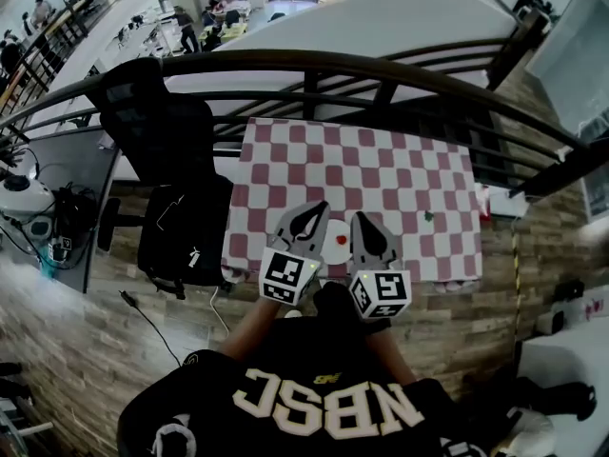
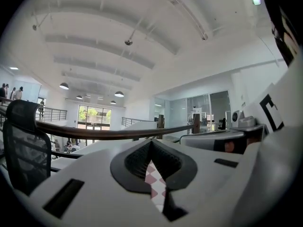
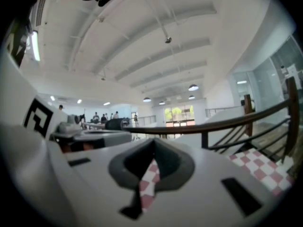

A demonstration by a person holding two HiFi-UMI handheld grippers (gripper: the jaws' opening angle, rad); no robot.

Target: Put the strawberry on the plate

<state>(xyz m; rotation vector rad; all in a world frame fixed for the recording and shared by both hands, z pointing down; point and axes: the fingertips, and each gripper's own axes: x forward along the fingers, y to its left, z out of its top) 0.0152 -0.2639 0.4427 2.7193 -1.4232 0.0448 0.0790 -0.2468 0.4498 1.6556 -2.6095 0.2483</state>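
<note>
Strawberry (image 1: 341,241) lies on the white plate (image 1: 339,253) at the checkered table's (image 1: 381,174) near edge. Left gripper (image 1: 317,209) and right gripper (image 1: 360,220) are both closed and empty. The shirt (image 1: 324,403) reads "NBSC".

The person wears a black shirt (image 1: 219,412) with big cream block letters (image 1: 328,407) and a small yellow mark (image 1: 328,377) above them. The left gripper (image 1: 314,209) and right gripper (image 1: 362,219) have pale grey shells, dark ribbed pads (image 2: 137,162) and narrow black slots (image 2: 64,197). Each carries a white cube with black square markers: left cube (image 1: 288,276), right cube (image 1: 381,293).
</note>
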